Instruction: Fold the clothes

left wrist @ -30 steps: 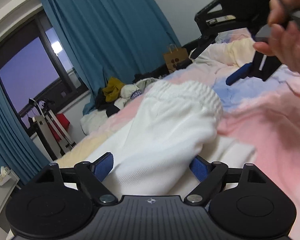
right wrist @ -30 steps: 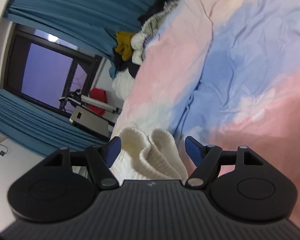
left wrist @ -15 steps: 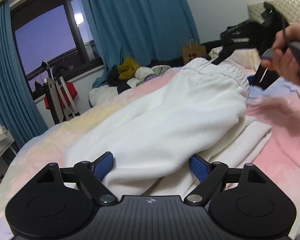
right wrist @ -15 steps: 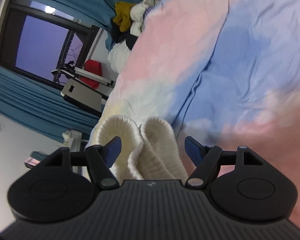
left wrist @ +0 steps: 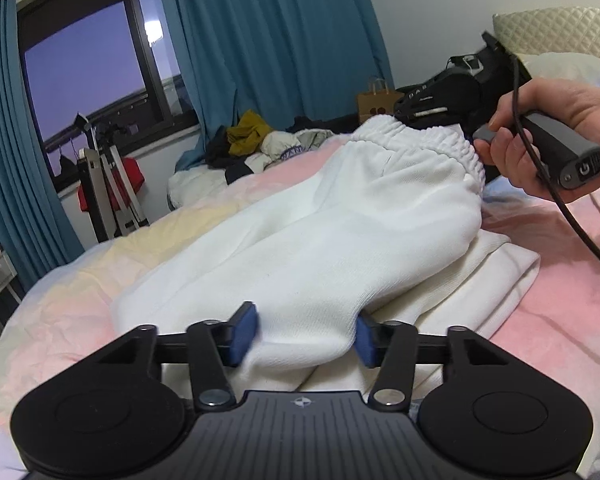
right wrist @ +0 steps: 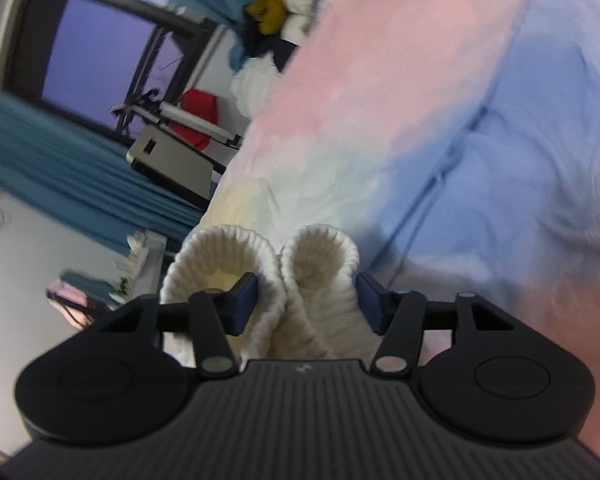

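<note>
Teal curtains (left wrist: 260, 32) and a dusk-lit window (left wrist: 88, 80) back a bed spread with a pastel pink, blue and yellow duvet (left wrist: 560, 320), on which the white cotton sweatpants (left wrist: 340, 248) lie.

In the left wrist view the garment runs from 6 o'clock up toward 1 o'clock. Its elastic gathered waistband (left wrist: 432, 140) is lifted clear of the bed at the far end, and a flatter white layer rests on the duvet below it at 4 o'clock. The left gripper (left wrist: 302, 334) has its blue pads pressed into a bunched part of the near end, so it is clamped on the fabric. The right gripper (right wrist: 302, 304), carried by the person's right hand (left wrist: 556, 136) at 2 o'clock, pinches two ribbed folds of the waistband between its pads.

This looks like a fold in progress, the raised half being carried over the lower layer. To do it well, I judge both grips should stay firm and level, with light tension between them so the span does not sag or twist. The waistband edge should come down square over the layer beneath, edges matched, before either claw lets go. The thick knit is likely to spring open, so a smoothing press afterwards may help.
</note>
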